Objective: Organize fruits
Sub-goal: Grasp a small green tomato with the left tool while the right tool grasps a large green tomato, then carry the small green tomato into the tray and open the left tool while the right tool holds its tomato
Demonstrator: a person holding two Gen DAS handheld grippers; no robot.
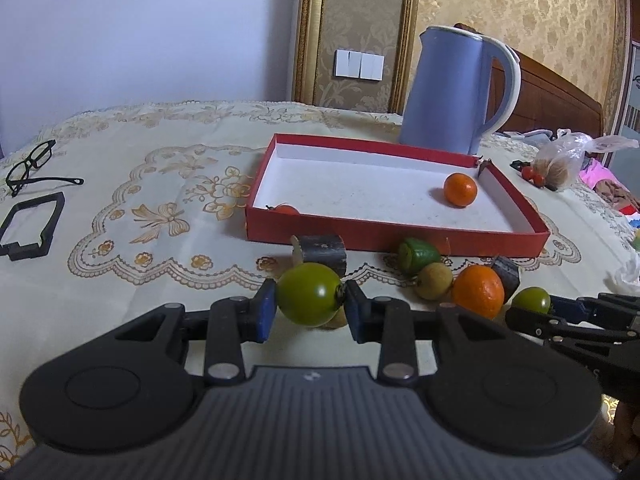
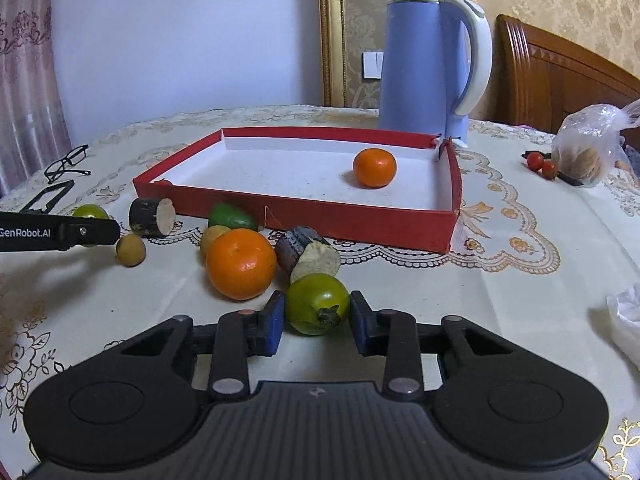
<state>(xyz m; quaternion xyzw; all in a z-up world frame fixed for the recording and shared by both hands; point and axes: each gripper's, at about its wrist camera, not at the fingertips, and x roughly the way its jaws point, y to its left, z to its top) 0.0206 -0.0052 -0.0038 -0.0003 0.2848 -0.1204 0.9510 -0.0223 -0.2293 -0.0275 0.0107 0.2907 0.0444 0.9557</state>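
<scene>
My left gripper (image 1: 310,306) is shut on a green tomato (image 1: 310,294), its blue pads pressing both sides, just above a small longan (image 2: 130,250). My right gripper (image 2: 318,320) is shut on a second green tomato (image 2: 318,304) that rests low over the tablecloth. The red tray (image 1: 400,234) with a white floor lies just beyond both. It holds an orange (image 1: 460,189) near its far right corner and a small red tomato (image 1: 286,209) in its near left corner. Between the grippers lie a loose orange (image 2: 242,263), a green fruit (image 2: 232,216) and another longan (image 1: 433,286).
Two dark cane pieces (image 2: 152,217) (image 2: 308,254) lie in front of the tray. A blue kettle (image 1: 452,88) stands behind it. Glasses (image 1: 32,164) and a black frame (image 1: 32,224) lie far left. A plastic bag (image 2: 588,146) and red cherry tomatoes (image 2: 542,165) sit at the right.
</scene>
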